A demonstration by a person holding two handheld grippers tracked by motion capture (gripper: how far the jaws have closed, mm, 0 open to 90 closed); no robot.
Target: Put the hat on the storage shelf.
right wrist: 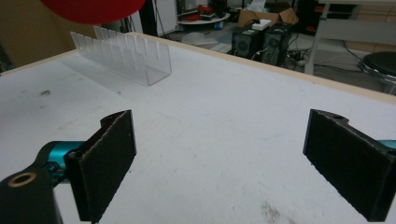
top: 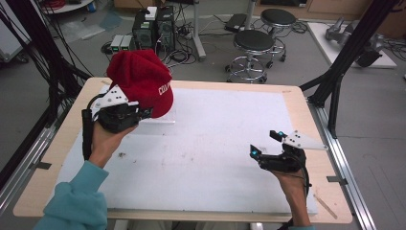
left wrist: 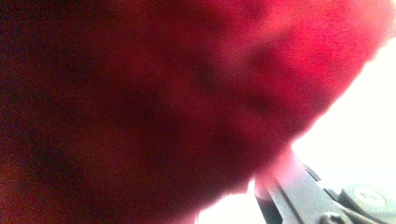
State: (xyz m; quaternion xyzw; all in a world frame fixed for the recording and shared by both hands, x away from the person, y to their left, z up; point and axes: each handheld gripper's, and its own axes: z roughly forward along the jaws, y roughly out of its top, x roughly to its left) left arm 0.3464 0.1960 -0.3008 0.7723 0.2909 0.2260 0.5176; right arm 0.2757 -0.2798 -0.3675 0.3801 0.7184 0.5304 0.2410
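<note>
The left gripper (top: 143,113) is clamped on the edge of a red cap (top: 141,79), lifted clear of the desk (top: 201,143) over its far-left part, just above a clear slotted rack (right wrist: 122,55). The right gripper (top: 266,143) hovers low over the desk's right side, well apart from the cap, jaws spread wide with nothing between them. To do this step well, as I judge it, the left hand should keep the cap level and the grip firm near the rim, since soft cloth sags and can slip; the right gripper could approach the free side to steady or open it before it is lowered toward the rack. The cap is fuzzy, knit-like, rounded at the crown, with white lettering on its side. The rack is thin transparent plastic, a trough with upright dividers. The desk is pale wood under a scuffed white sheet. The jaw pads are black and coarse.
</note>
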